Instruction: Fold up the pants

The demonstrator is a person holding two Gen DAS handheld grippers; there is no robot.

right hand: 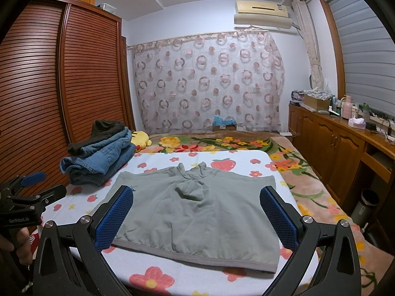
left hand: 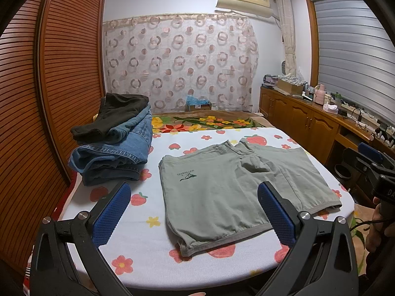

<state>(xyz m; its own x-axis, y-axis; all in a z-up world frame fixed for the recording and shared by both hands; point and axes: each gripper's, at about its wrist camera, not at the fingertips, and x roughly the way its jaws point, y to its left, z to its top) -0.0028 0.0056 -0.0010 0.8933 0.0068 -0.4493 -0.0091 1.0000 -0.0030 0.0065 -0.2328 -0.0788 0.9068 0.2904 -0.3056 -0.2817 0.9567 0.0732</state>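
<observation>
Both the left tongs [left hand: 193,215] and the right tongs [right hand: 196,218] were wide open and held nothing. The green shorts [right hand: 197,212] lay flat on the bed [right hand: 158,266] just ahead of them. A pinch might have grabbed the bed cover too, or only one layer, leaving a crooked fold.

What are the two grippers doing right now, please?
Left gripper: open, holding nothing, above the green shorts.
Right gripper: open, holding nothing, above the same shorts.
</observation>
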